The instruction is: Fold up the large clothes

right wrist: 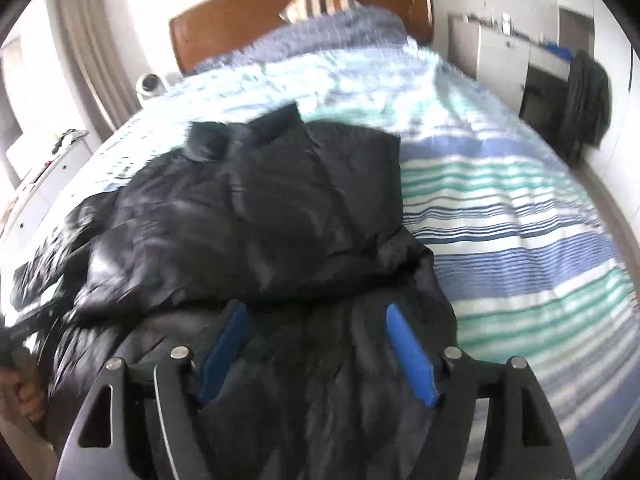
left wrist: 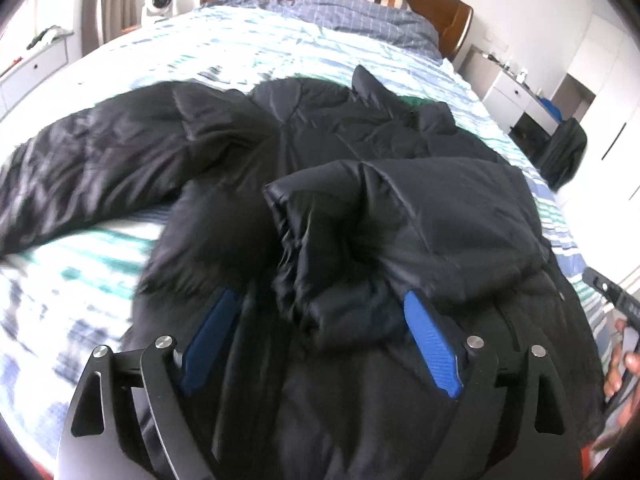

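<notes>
A black puffer jacket [left wrist: 320, 184], glossy and quilted, lies spread on the bed [left wrist: 224, 44], one sleeve folded across its body, the other stretched left. No label or writing can be read. Both the left tongs [left wrist: 316, 304] and the right tongs [right wrist: 316, 312] stand wide open above the fabric, blue ribbed pads clear, gripping nothing. The bedcover is striped blue, teal and white; a wooden headboard [right wrist: 224, 28] stands at the far end.

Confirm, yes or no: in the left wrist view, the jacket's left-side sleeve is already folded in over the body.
No: the sleeve of the black jacket stretches out across the striped bedspread.
</notes>
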A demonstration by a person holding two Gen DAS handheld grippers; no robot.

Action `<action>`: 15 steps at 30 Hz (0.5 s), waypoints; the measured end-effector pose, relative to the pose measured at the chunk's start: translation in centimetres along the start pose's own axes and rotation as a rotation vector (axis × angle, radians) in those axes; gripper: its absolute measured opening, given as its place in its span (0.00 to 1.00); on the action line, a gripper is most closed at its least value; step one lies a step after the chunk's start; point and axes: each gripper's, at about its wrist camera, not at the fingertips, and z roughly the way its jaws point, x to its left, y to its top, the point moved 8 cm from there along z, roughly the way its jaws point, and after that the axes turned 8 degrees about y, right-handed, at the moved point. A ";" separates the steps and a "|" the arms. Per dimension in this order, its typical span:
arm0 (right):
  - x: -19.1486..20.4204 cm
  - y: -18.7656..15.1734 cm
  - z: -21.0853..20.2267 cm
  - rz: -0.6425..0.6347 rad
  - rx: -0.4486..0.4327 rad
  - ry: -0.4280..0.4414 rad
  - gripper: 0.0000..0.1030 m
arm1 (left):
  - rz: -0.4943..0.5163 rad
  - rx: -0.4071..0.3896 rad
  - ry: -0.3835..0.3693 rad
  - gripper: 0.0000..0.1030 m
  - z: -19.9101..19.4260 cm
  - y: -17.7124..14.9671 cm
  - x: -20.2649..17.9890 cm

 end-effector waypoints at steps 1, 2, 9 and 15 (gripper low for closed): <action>0.9 -0.9 -1.1 -0.021 -0.017 -0.001 0.72 | -0.002 -0.004 0.002 0.85 -0.9 -0.2 0.4; 1.7 -1.5 -1.8 -0.035 -0.031 -0.003 0.72 | -0.007 -0.009 0.007 0.85 -1.5 -0.4 0.7; 5.2 -6.5 -4.4 -0.058 -0.061 0.028 0.72 | -0.045 -0.061 0.081 0.89 -5.6 -0.3 5.5; 7.2 -8.8 -5.0 -0.135 -0.035 0.041 0.72 | -0.164 -0.089 0.237 0.93 -6.0 1.0 13.8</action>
